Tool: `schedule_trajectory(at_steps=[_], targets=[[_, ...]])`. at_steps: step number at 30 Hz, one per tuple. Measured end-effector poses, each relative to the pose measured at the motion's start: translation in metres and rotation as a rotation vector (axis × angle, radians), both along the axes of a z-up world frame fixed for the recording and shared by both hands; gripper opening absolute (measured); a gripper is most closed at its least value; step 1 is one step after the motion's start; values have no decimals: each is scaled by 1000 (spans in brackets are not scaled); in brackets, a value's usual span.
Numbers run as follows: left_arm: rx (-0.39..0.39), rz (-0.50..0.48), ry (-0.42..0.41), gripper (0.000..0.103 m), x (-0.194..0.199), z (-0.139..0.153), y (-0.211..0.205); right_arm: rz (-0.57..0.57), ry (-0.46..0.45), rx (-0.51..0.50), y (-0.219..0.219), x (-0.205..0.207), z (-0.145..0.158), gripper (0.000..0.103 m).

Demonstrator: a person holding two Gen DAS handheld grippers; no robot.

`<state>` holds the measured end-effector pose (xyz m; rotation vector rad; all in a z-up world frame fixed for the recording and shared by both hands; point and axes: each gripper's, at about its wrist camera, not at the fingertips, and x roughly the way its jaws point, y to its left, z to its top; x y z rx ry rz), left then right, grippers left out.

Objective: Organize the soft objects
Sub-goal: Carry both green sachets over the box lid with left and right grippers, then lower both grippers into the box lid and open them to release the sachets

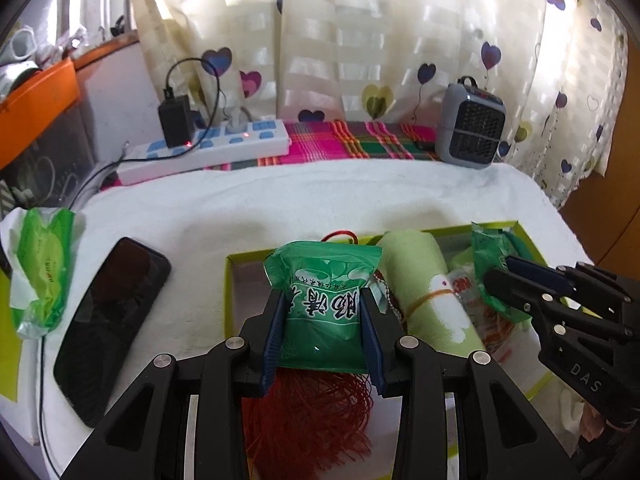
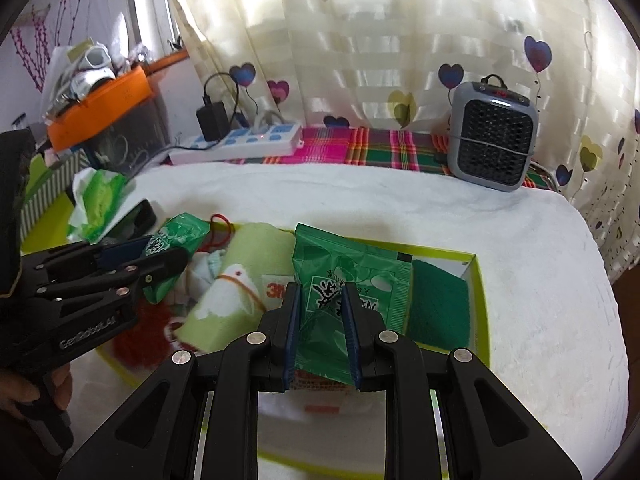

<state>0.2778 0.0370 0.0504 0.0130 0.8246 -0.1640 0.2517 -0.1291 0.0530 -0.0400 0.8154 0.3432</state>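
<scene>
My left gripper (image 1: 323, 328) is shut on a green tissue packet (image 1: 324, 280) and holds it above the lime-rimmed box (image 1: 229, 292). My right gripper (image 2: 321, 330) is shut on a second green tissue packet (image 2: 352, 280) over the same box (image 2: 478, 300). In the box lie a rolled light-green towel (image 1: 432, 300), a red tassel (image 1: 312, 412), a white 3M pack (image 2: 276, 290) and a dark green sponge (image 2: 438, 308). The right gripper shows at the right in the left wrist view (image 1: 496, 284); the left gripper shows at the left in the right wrist view (image 2: 168, 256).
A black phone (image 1: 108, 324) and an opened green tissue pack (image 1: 42, 272) lie on the white cloth left of the box. A power strip (image 1: 208, 148) with a charger and a grey heater (image 1: 470, 126) stand at the back by the curtain.
</scene>
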Motion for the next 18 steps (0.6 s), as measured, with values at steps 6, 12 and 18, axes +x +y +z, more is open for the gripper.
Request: schedule_trajectory(at_steps=[6,12,18], targets=[[-12,1,9,38,5,-4,2,11,25,-22,4,9,-10,22],[-16,4,15,42,9,-6,3,15,45,-26,6,14,-16,23],[-28,17,20,47,9,-7,4,11,45,-24,7,15,-18,24]])
